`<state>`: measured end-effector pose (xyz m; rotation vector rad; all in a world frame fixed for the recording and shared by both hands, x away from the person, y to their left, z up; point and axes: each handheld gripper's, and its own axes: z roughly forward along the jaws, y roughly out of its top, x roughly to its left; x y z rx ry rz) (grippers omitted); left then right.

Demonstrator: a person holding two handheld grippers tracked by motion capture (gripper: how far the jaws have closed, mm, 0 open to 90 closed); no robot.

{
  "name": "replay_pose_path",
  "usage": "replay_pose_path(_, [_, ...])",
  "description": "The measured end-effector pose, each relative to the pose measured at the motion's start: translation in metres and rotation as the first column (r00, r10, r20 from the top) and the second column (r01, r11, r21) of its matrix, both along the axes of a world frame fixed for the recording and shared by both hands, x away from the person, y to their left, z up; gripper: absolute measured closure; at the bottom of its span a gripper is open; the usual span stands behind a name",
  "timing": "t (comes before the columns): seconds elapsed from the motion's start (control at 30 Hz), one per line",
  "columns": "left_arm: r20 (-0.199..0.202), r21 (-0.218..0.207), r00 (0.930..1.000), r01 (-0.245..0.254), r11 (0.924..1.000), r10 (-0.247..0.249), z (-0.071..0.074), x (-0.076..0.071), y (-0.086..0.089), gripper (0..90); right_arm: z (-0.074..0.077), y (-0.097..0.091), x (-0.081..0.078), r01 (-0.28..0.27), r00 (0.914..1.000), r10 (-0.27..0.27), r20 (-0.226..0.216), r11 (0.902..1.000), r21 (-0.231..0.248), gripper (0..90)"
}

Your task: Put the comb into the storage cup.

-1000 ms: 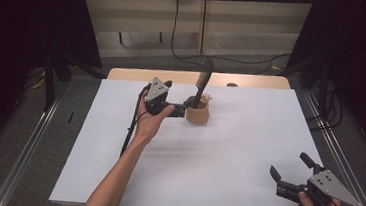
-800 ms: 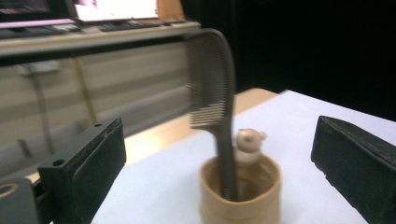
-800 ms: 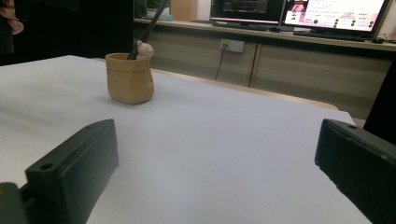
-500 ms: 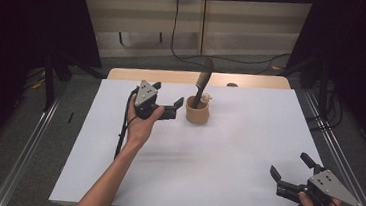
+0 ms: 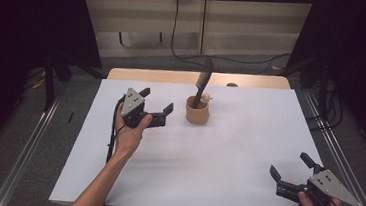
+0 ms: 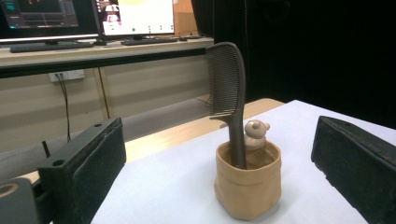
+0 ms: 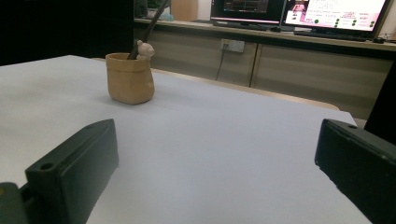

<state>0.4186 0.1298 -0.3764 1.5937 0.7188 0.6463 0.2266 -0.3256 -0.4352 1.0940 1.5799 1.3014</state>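
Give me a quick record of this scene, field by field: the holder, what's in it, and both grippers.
holder: tan pot, upright on the white table
contents: dark comb standing teeth up; small bear figure at the rim
left gripper: open, empty, left of the pot, apart from it
right gripper: open, empty, near the table's front right corner

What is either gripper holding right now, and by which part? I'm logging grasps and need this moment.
Nothing is held. The left gripper is open beside the tan pot with the comb in it; the right gripper is open near the table's front edge.
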Motion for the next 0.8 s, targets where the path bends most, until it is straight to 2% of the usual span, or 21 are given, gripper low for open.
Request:
replay_pose_path(0.03, [0.000, 0.000, 1.0000, 0.000, 1.0000, 0.000, 0.000, 0.000, 0.000, 3.1, 0.000, 0.000, 0.000, 0.000, 1.0000, 0.000, 0.000, 1.0000, 0.000, 0.0])
replay_pose_path(0.1, [-0.034, -0.040, 0.9989, -0.034, 0.9986, 0.033, 0.000, -0.006, 0.004, 2.9, 0.000, 0.000, 0.000, 0.001, 1.0000, -0.001, 0.001, 1.0000, 0.000, 0.0])
replay_pose_path(0.17, [-0.032, -0.023, 0.9975, -0.064, 0.9977, 0.063, 0.000, -0.010, 0.008, 3.0, 0.000, 0.000, 0.000, 0.003, 1.0000, -0.003, -0.002, 1.0000, 0.002, 0.0])
replay_pose_path(0.27, [-0.050, -0.025, 0.9972, -0.057, 0.9980, 0.056, -0.002, -0.013, 0.013, 3.0, 0.000, 0.000, 0.000, 0.000, 1.0000, 0.000, -0.004, 1.0000, 0.000, 0.0])
replay_pose_path(0.57, [-0.019, -0.003, 0.9983, -0.054, 0.9985, 0.054, -0.007, -0.031, 0.031, 3.9, 0.000, 0.000, 0.000, -0.001, 1.0000, 0.001, 0.001, 1.0000, 0.001, 0.0])
replay_pose_path(0.77, [-0.023, 0.004, 0.9983, -0.054, 0.9985, 0.054, -0.008, -0.040, 0.041, 3.9, 0.000, 0.000, 0.000, 0.003, 1.0000, -0.003, -0.001, 1.0000, 0.002, 0.0])
replay_pose_path(0.8, [-0.031, 0.018, 0.9979, -0.057, 0.9982, 0.057, -0.009, -0.042, 0.045, 4.1, 0.000, 0.000, 0.000, 0.001, 1.0000, -0.001, 0.000, 1.0000, 0.001, 0.0])
